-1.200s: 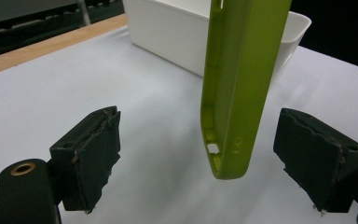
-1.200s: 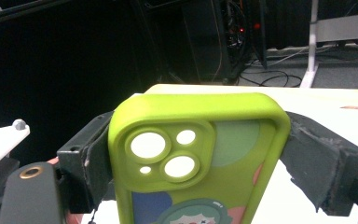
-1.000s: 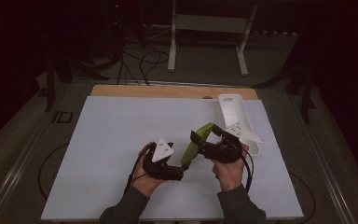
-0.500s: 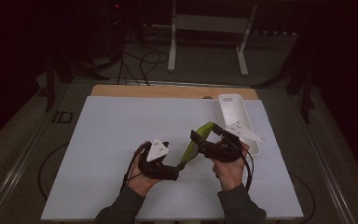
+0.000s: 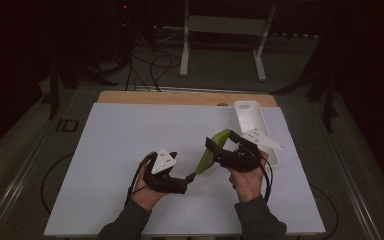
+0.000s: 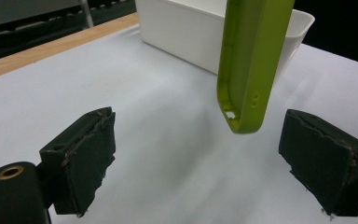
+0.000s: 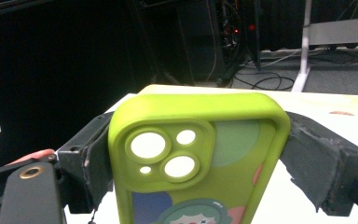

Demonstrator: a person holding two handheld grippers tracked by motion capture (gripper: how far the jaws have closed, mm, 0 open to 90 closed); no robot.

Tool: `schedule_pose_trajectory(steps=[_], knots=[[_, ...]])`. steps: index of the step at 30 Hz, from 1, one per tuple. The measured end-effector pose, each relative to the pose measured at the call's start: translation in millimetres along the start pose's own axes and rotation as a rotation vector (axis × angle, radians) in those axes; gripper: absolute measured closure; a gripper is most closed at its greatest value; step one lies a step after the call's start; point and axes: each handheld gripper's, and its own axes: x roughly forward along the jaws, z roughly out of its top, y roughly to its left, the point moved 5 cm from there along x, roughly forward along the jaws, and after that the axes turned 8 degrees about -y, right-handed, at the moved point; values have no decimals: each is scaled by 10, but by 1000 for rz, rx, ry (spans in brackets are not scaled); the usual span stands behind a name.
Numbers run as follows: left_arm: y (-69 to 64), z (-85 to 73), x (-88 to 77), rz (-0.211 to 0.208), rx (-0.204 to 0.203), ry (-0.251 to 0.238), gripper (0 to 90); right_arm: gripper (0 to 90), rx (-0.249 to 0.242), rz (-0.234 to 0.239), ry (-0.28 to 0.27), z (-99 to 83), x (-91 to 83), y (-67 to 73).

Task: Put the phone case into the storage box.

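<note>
My right claw (image 5: 215, 146) is clamped across the lime-green soft plastic phone case (image 5: 211, 152); in the right gripper view both pads press its long edges near the camera-cutout end (image 7: 198, 158). Jaws stand wide because the case fills the whole gap. Case printed side with a cartoon figure faces that camera. Case is off the bench, slanting down toward my left claw.

Left claw (image 5: 187, 182) is wide open, gripping nothing. In the left gripper view the case's lower end (image 6: 249, 65) hangs between the two black pads, nearer the right-hand one, touching neither as far as I can tell.

White rectangular plastic bin (image 5: 252, 120) sits on the white bench top (image 5: 115, 150) just behind my right hand, at the far right. Nothing lies between the claws and the bin.
</note>
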Motion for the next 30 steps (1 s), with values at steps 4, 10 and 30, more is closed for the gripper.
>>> schedule_pose_trajectory(steps=[4, 10, 30], knots=[[27, -4, -32, 3, -1, -3, 104, 160, -8, -7, 1, 15, 4, -12], [88, -6, -88, 21, -6, -8, 98, 160, -25, -21, 0, 51, 10, -35], [246, -65, -211, 45, -26, 2, 45, 161, -45, -54, 5, 130, 34, -119]])
